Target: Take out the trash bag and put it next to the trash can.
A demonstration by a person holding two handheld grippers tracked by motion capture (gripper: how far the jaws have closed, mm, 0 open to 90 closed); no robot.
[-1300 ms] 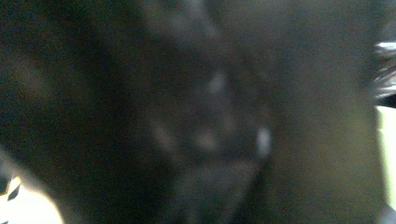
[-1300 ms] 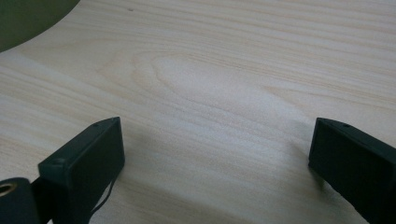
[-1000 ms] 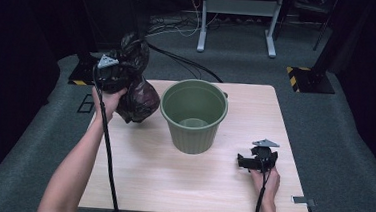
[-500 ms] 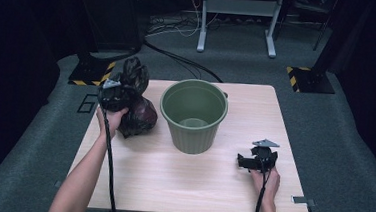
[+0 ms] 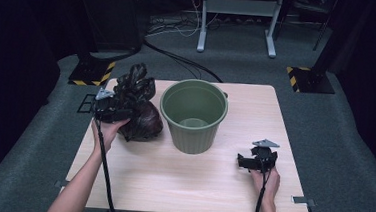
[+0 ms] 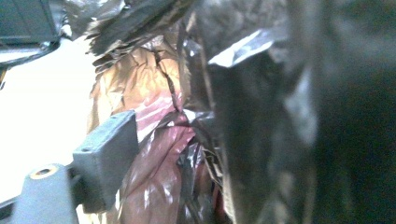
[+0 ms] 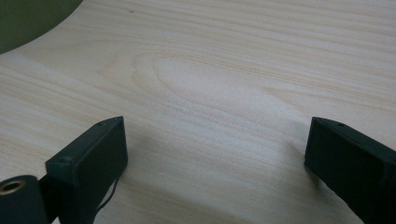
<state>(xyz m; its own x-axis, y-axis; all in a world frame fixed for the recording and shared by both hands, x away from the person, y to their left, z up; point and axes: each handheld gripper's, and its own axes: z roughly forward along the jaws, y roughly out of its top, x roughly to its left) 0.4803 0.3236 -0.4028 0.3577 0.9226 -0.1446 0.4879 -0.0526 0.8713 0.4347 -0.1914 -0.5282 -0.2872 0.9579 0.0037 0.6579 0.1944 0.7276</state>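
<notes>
As the left gripper (image 5: 118,112) opens, its jaws flank the bag (image 6: 243,121).

Table (image 5: 195,181): pale wood-grain top, smooth, matt, grain lines clear in the right gripper view. Bucket (image 5: 193,117): green plastic, ribbed outer wall, dull sheen. Bag (image 5: 138,110): thin dark plastic film, crumpled, glossy, with reddish-brown translucent patches in the left gripper view. Right gripper (image 7: 215,154): black matt plastic pads. Floor (image 5: 353,147): grey carpet, rough, matt.
</notes>
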